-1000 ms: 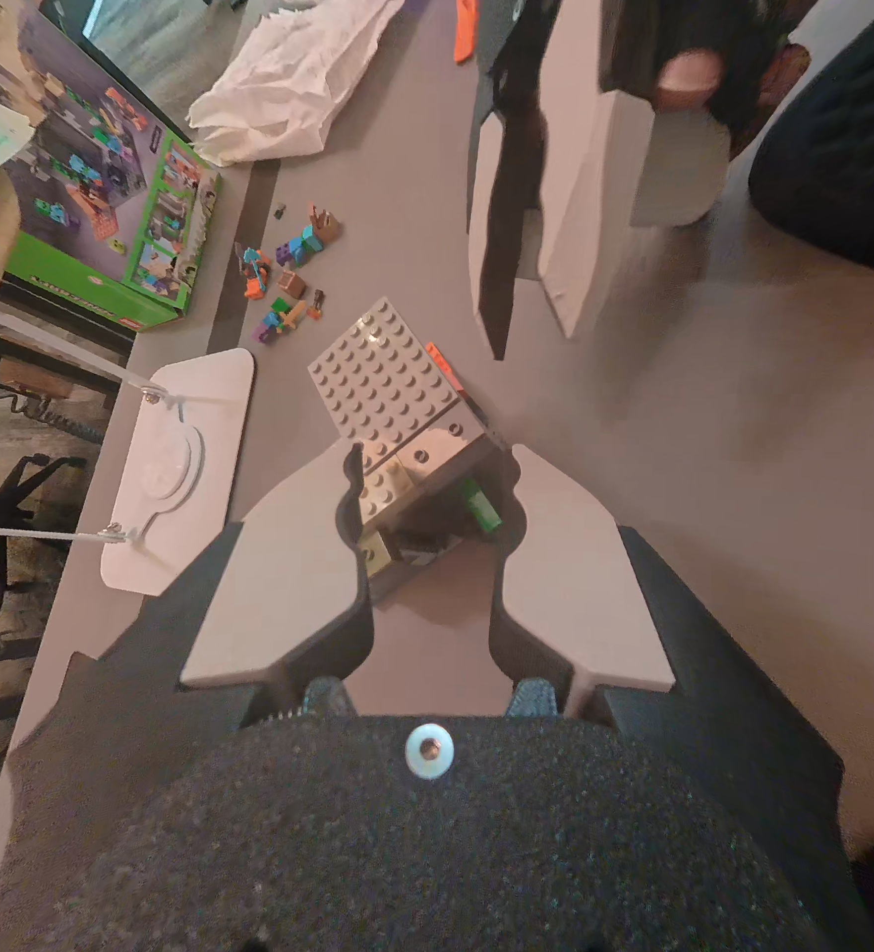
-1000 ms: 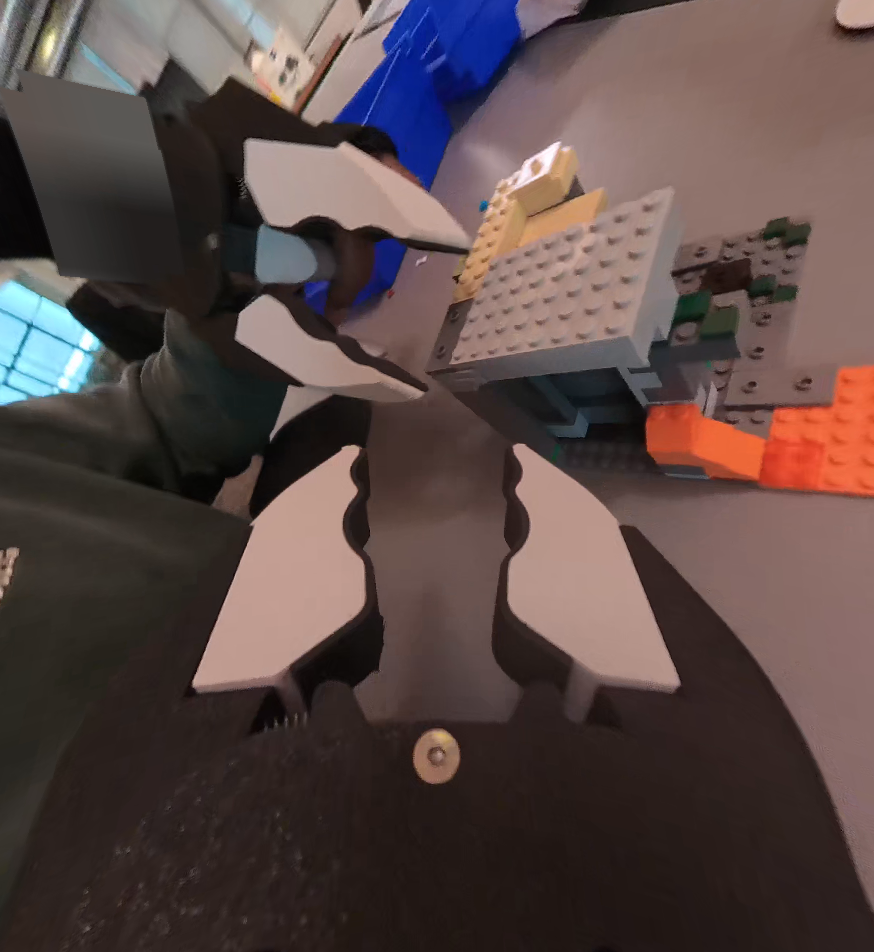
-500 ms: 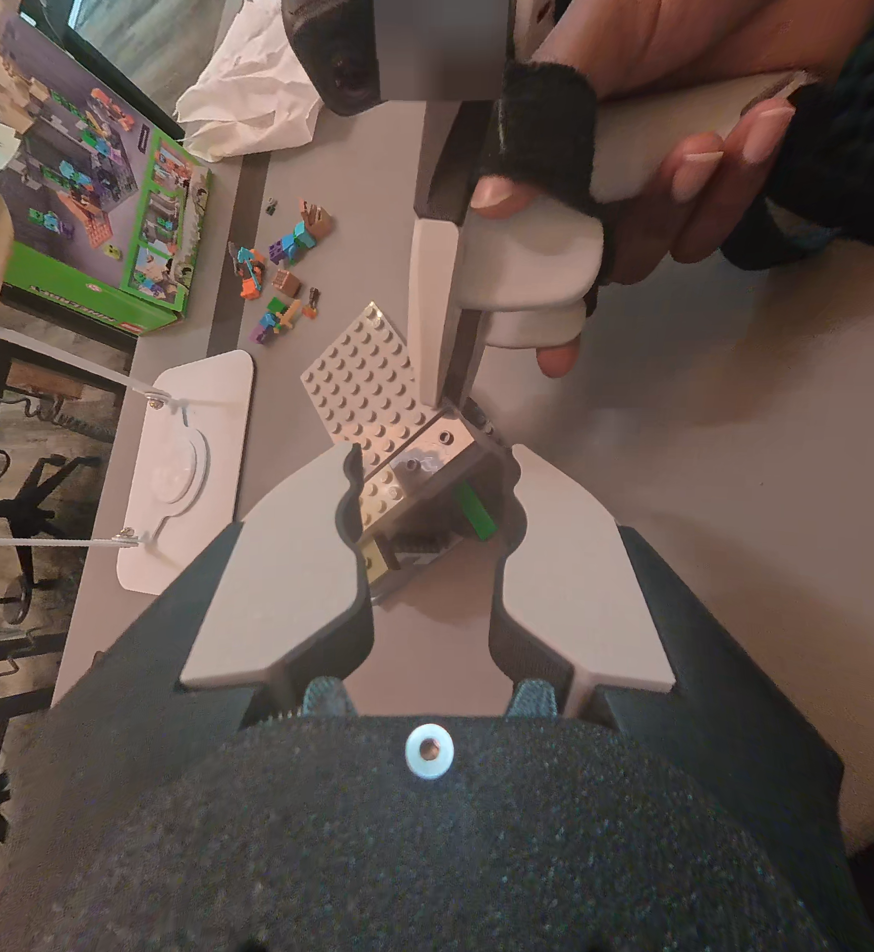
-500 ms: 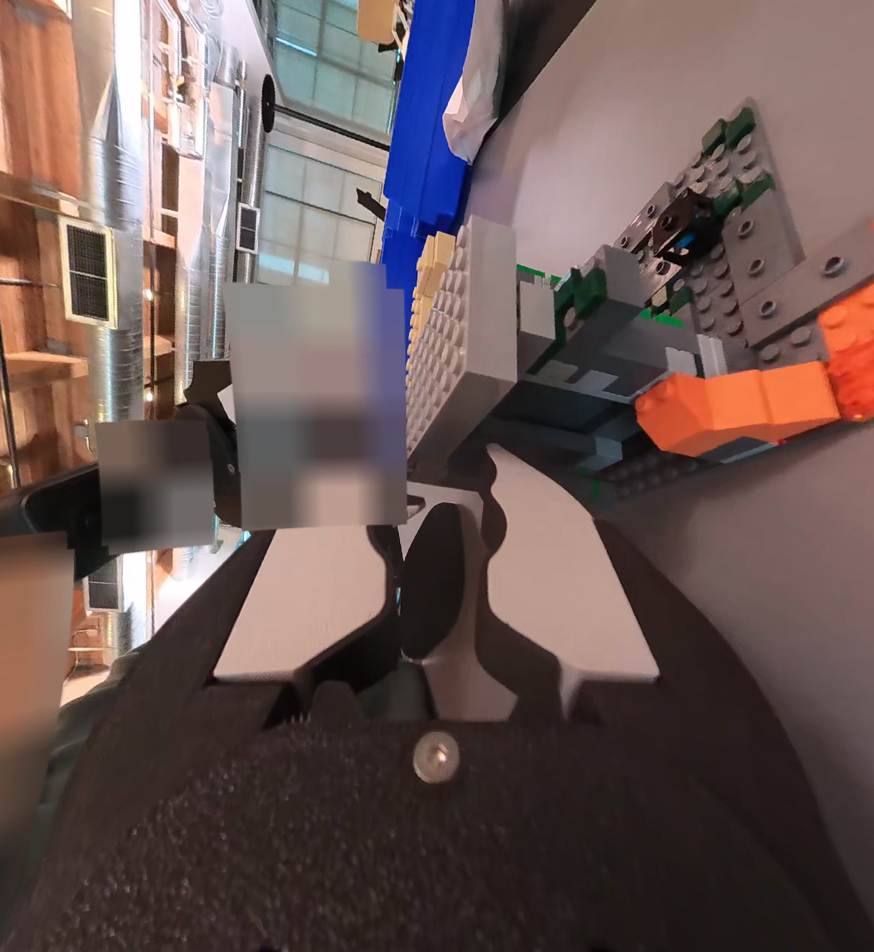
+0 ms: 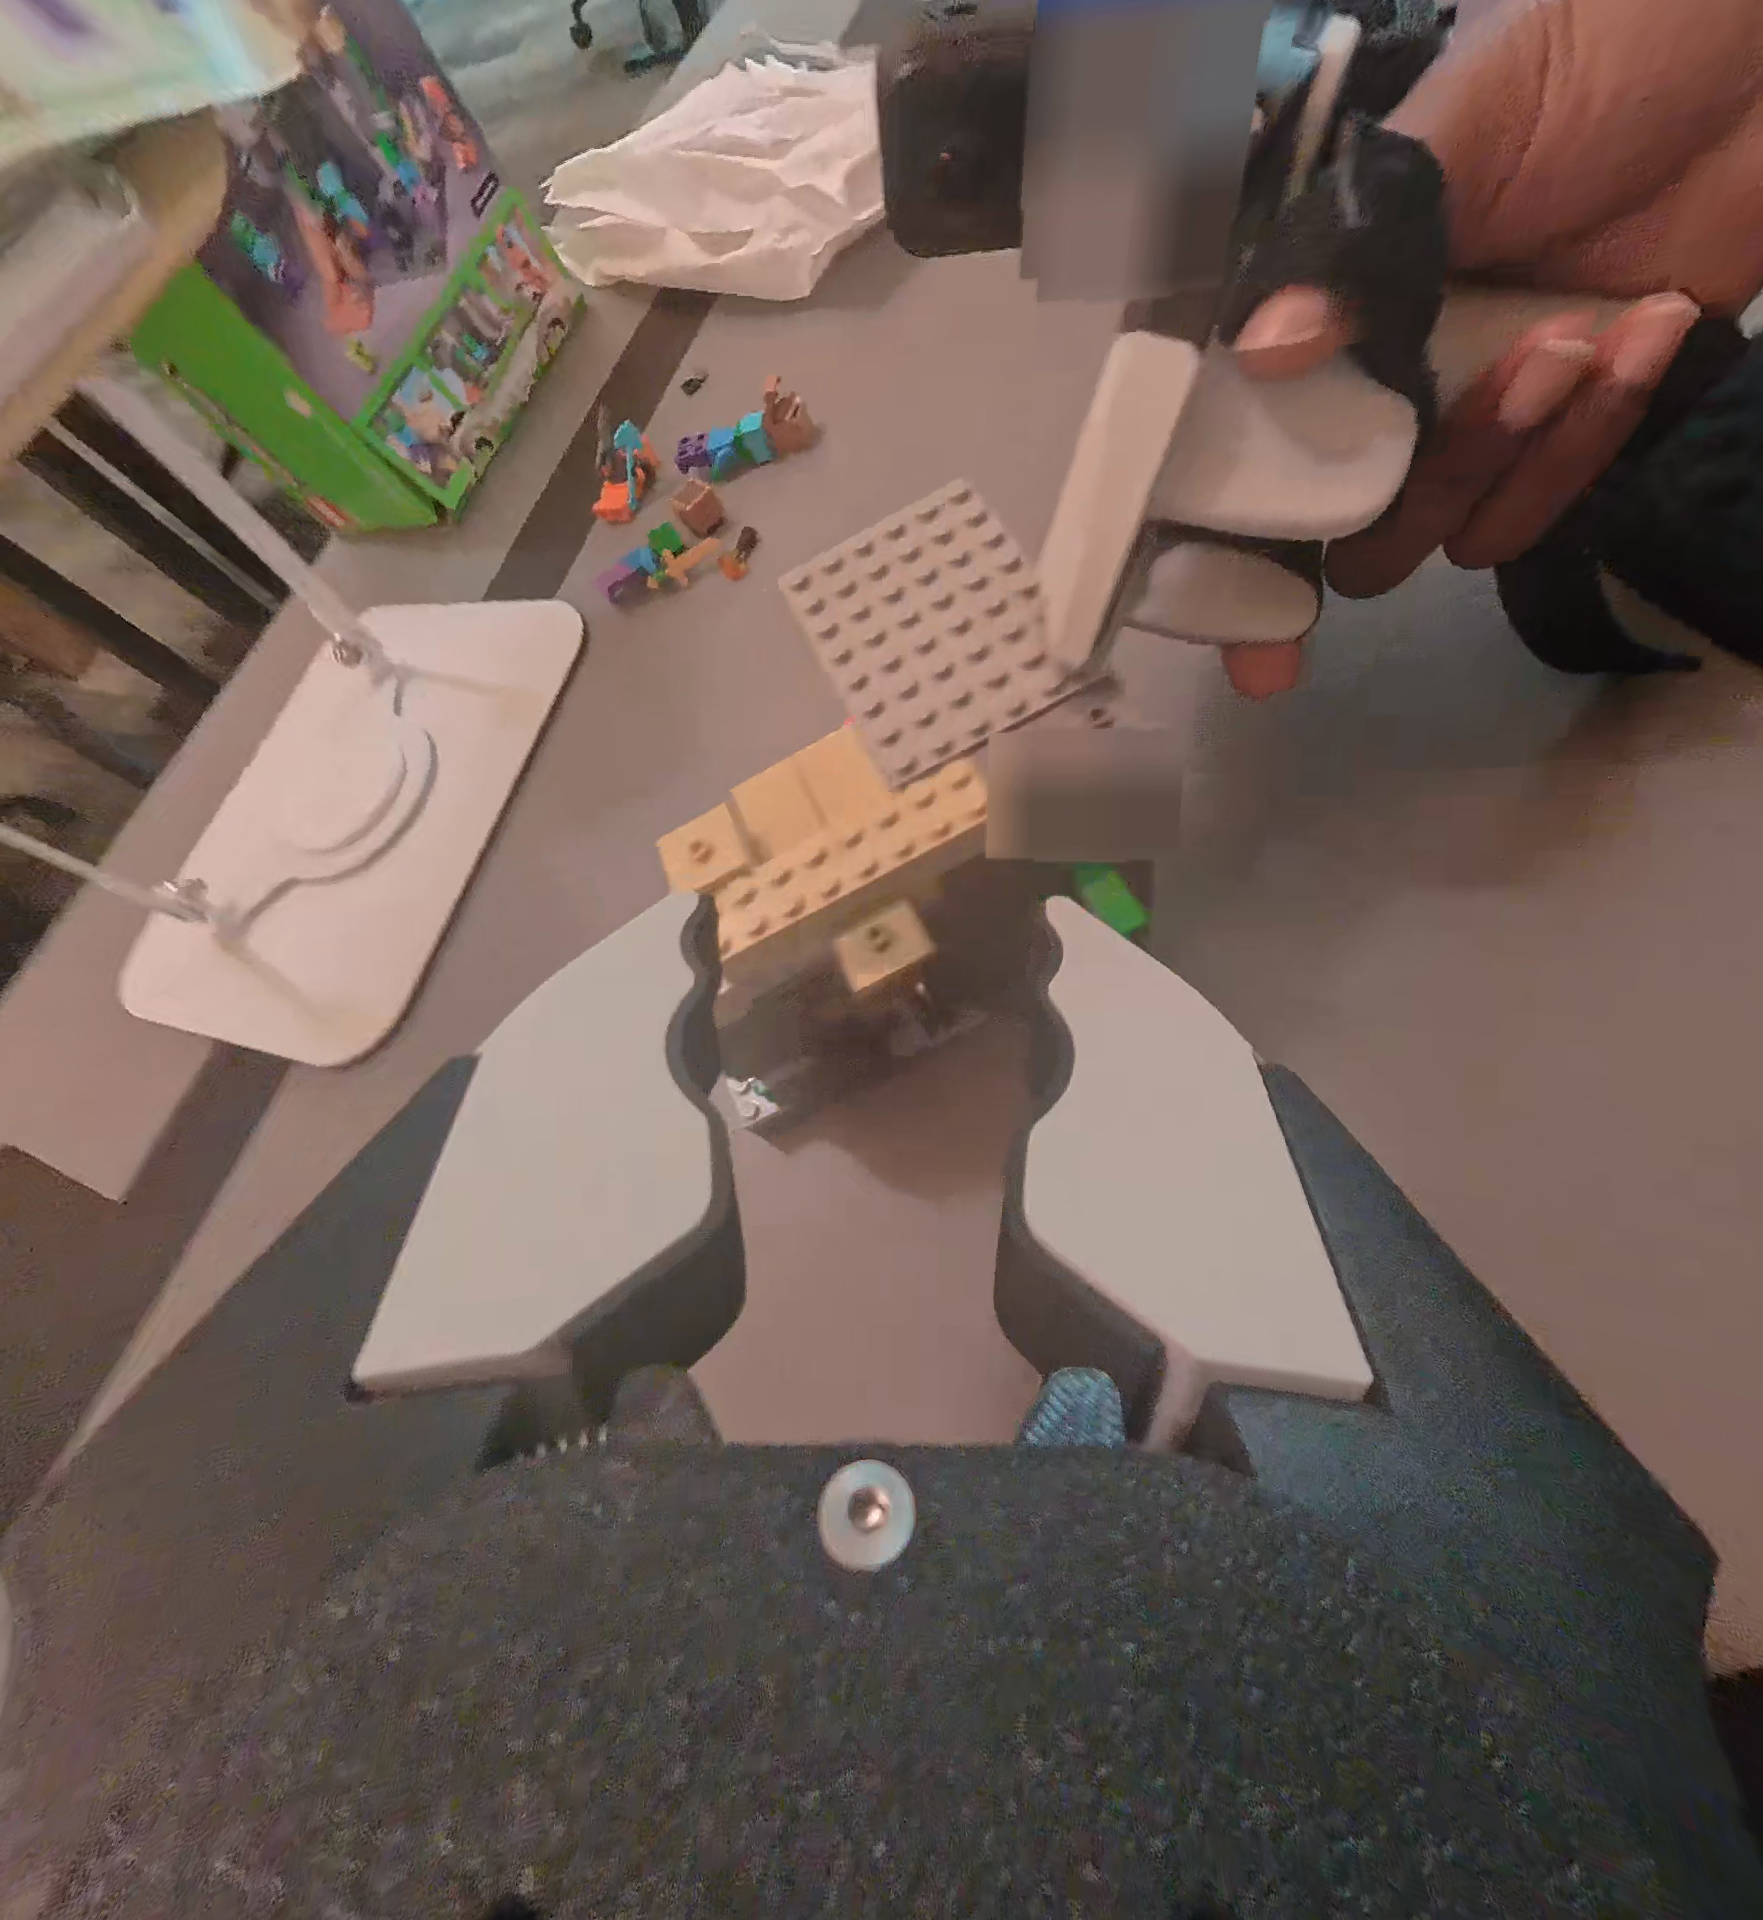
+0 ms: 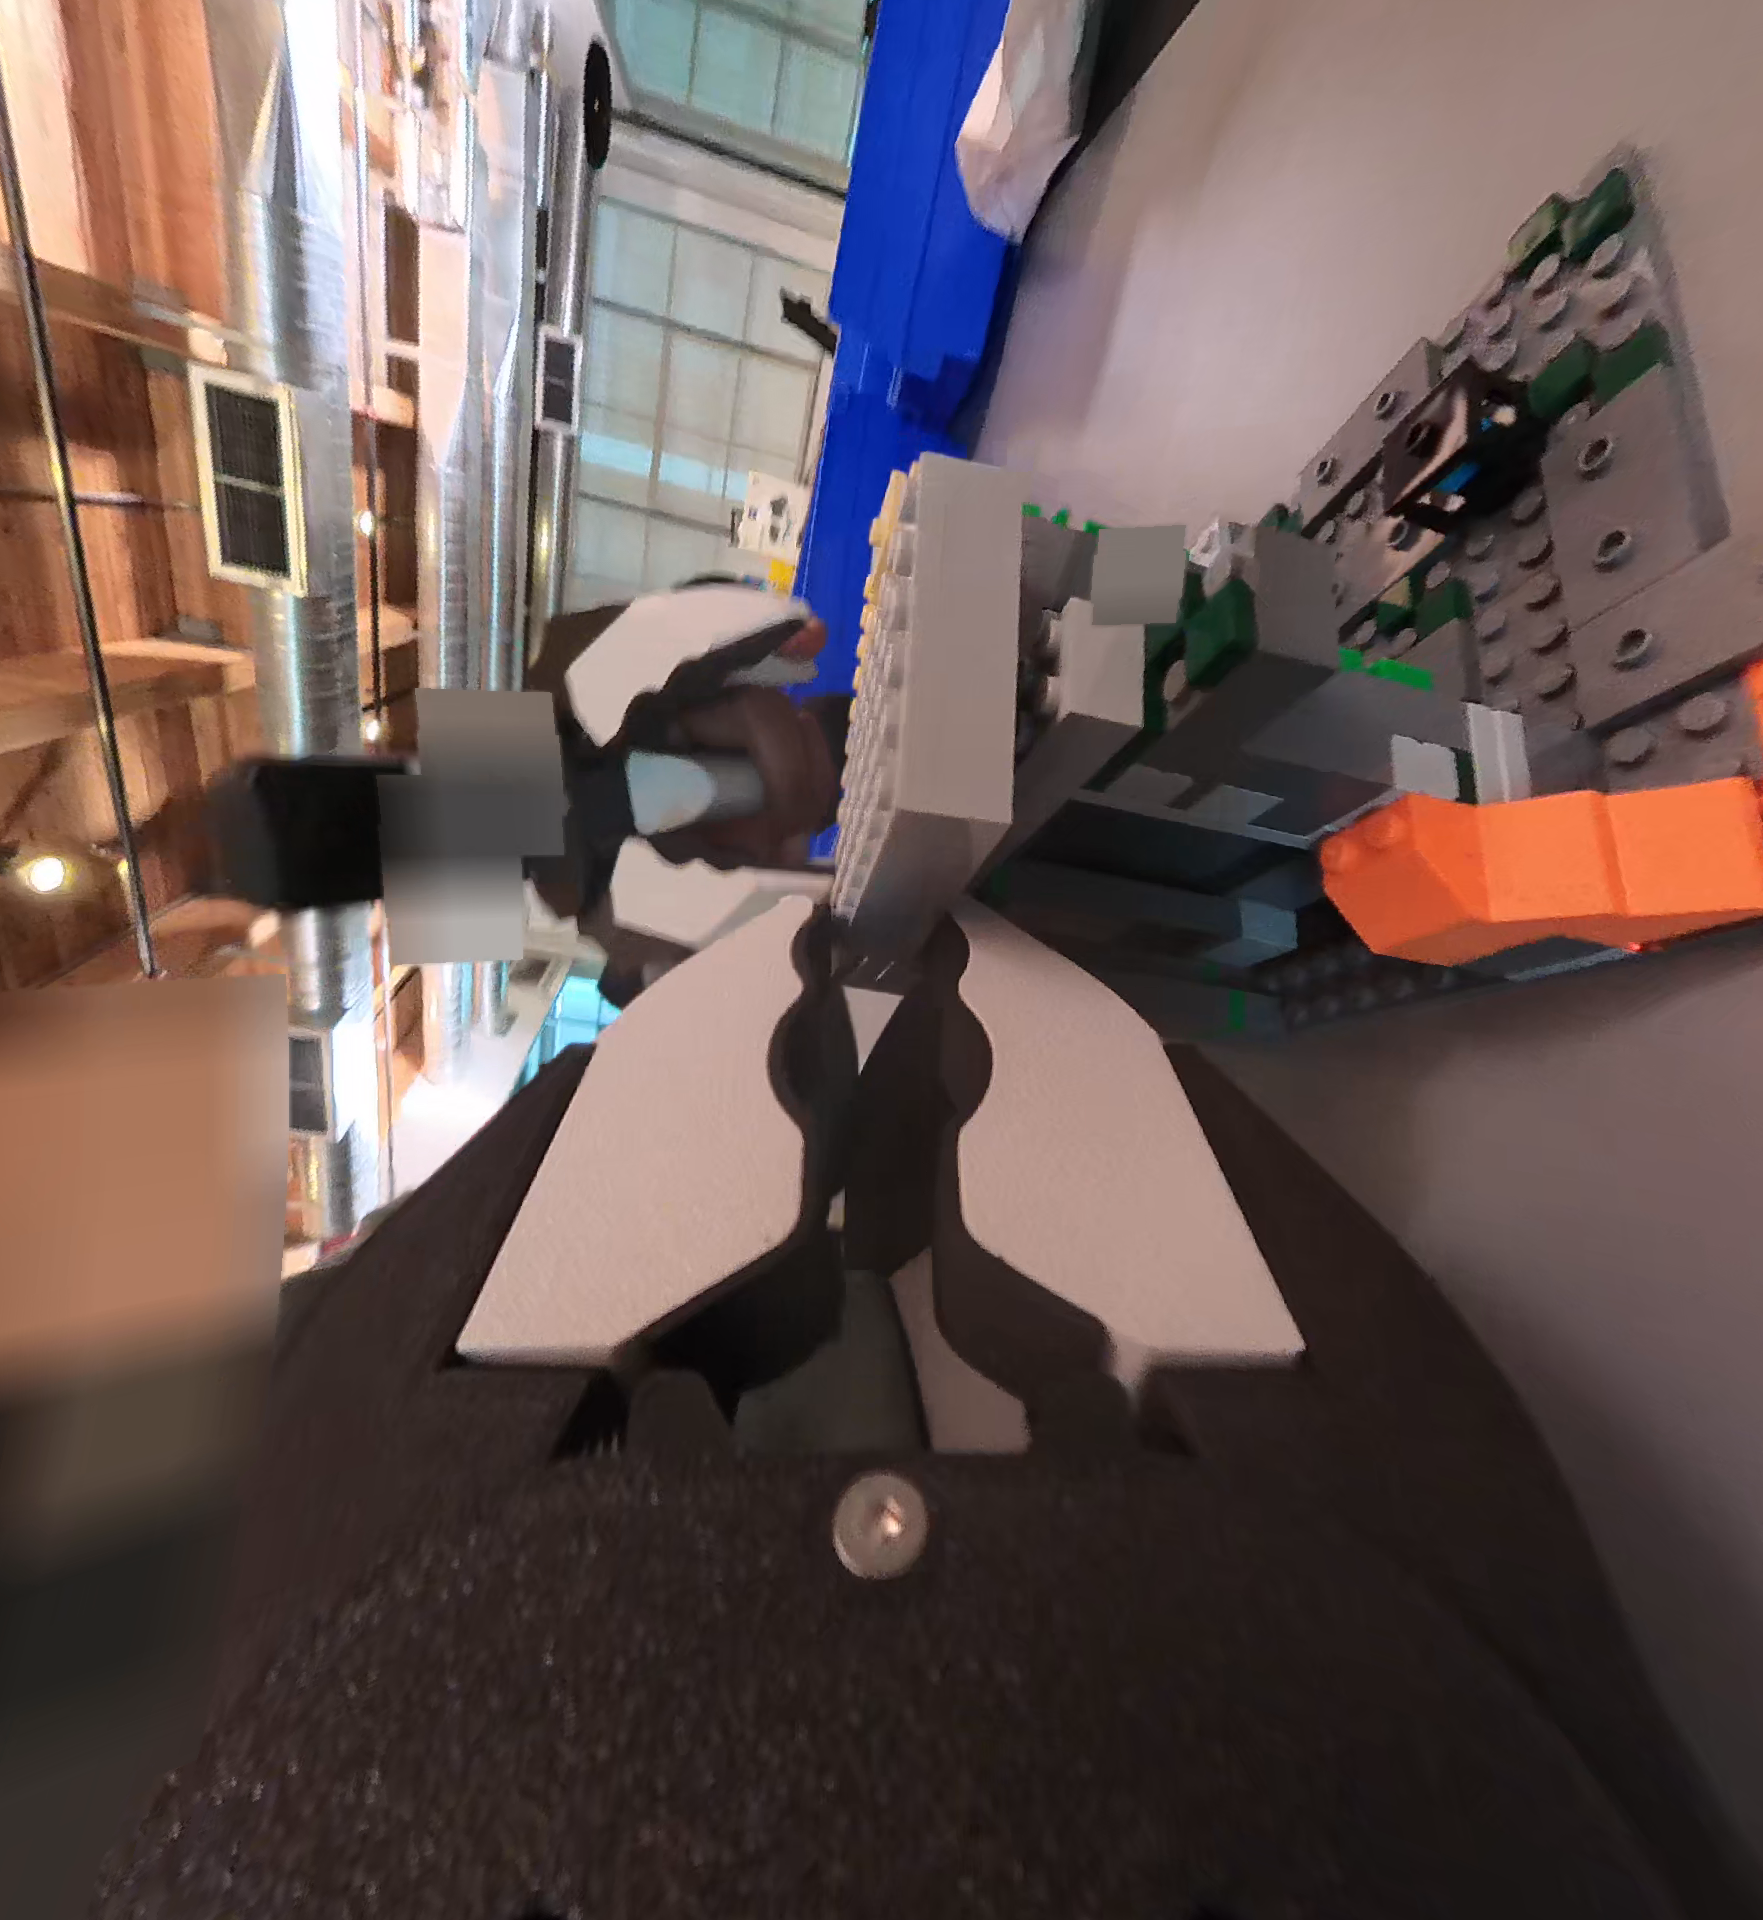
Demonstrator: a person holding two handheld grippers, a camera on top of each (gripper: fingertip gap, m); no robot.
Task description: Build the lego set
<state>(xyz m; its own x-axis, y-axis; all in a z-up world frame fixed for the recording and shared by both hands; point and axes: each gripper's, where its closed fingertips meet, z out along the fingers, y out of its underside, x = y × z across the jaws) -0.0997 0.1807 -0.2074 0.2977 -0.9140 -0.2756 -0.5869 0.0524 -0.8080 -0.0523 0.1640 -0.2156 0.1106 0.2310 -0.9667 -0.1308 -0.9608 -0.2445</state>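
My left gripper is open. Its fingertips straddle a small brick build with tan bricks on a dark base, standing on the grey table. The left pad touches the tan bricks; the right side lies in shadow. My right gripper is shut on the corner of a grey studded plate. In the left wrist view it, held in a hand, clamps the plate's right edge. The plate is tilted, one corner over the tan bricks. The left gripper shows behind the plate.
Orange bricks and a dark grey studded base join the build. A green piece lies beside my right fingertip. Loose small bricks, a green box, crumpled white paper and a white stand base lie to the left. Some 6 cm of space lies between my two pairs of fingers.
My right gripper came in and closed on the grey plate's edge. The plate now stands tilted up off the tan bricks. The build sits farther out at my left fingertips, which spread slightly.
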